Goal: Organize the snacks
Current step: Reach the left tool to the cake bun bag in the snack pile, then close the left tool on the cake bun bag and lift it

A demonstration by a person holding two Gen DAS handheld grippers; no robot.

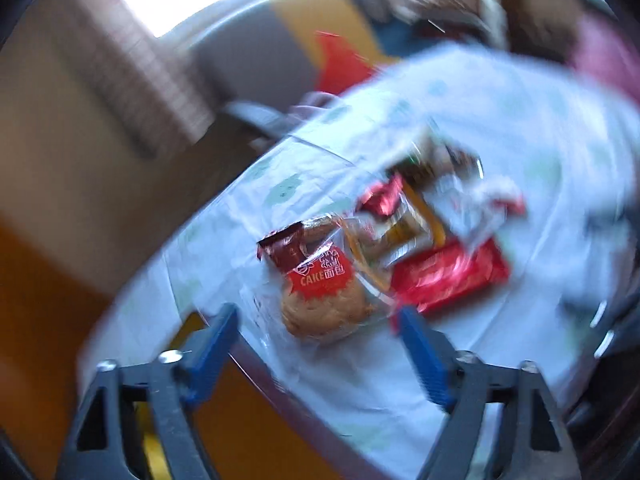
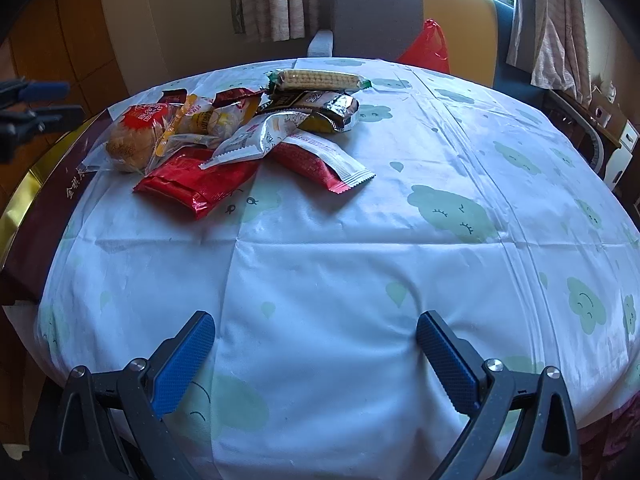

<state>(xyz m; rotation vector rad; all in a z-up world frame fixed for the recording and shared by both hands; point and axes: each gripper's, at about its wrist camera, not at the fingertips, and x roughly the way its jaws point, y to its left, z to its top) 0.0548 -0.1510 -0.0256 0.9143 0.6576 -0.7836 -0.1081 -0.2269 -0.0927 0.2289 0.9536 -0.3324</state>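
Note:
A heap of snack packets lies at the far left of the round table. It holds a clear bread packet with a red "CAKE" label (image 2: 132, 136) (image 1: 324, 284), a red foil packet (image 2: 196, 184) (image 1: 448, 276), a silver-white packet (image 2: 256, 136), a dark packet (image 2: 320, 110) and a wafer pack (image 2: 318, 79). My left gripper (image 1: 317, 314) (image 2: 46, 102) hangs open just over the table's rim, its blue pads apart on either side of the bread packet's near end, not pressing it. My right gripper (image 2: 316, 320) stands open over bare cloth near the front edge, with nothing between its fingers.
The table wears a white cloth with green clouds (image 2: 360, 240). A maroon box with a gold edge (image 2: 36, 200) lies at the table's left rim. Behind the table stands a grey and yellow chair (image 2: 376, 12) with a red bag (image 2: 428, 48) on it. The left wrist view is blurred.

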